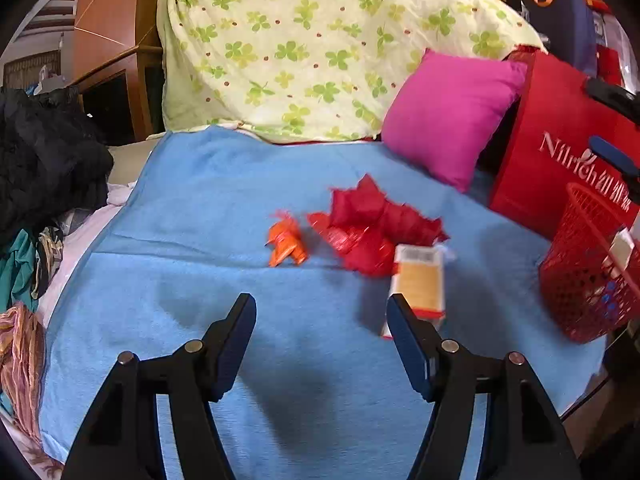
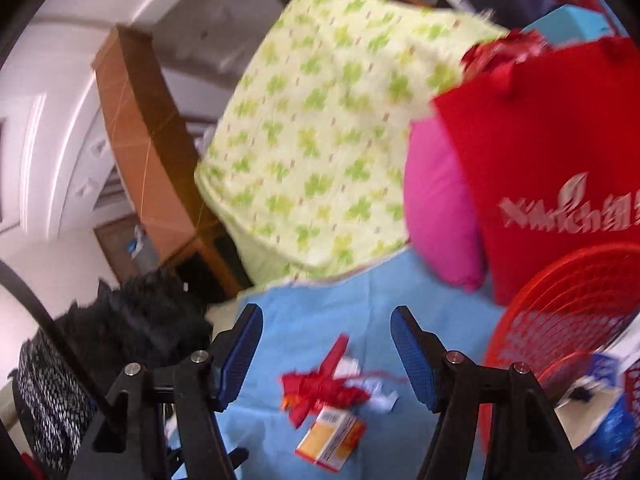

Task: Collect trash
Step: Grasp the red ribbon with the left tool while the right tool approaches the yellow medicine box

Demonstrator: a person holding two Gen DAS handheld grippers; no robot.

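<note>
On the blue blanket (image 1: pixel 224 208) lie an orange crumpled wrapper (image 1: pixel 286 242), a red crumpled wrapper (image 1: pixel 368 226) and a small yellow-and-white carton (image 1: pixel 420 284). A red mesh basket (image 1: pixel 588 276) with trash in it stands at the right edge. My left gripper (image 1: pixel 322 344) is open and empty, hovering above the blanket just in front of the carton. In the right wrist view my right gripper (image 2: pixel 326 356) is open and empty above the red wrapper (image 2: pixel 320 388) and the carton (image 2: pixel 332 436), left of the basket (image 2: pixel 560 328).
A pink pillow (image 1: pixel 448 116), a clover-print quilt (image 1: pixel 320 48) and a red Nutrich bag (image 1: pixel 560 148) stand behind the trash. Black clothing (image 1: pixel 44 160) is piled at the left. A wooden cabinet (image 1: pixel 112 48) stands behind it.
</note>
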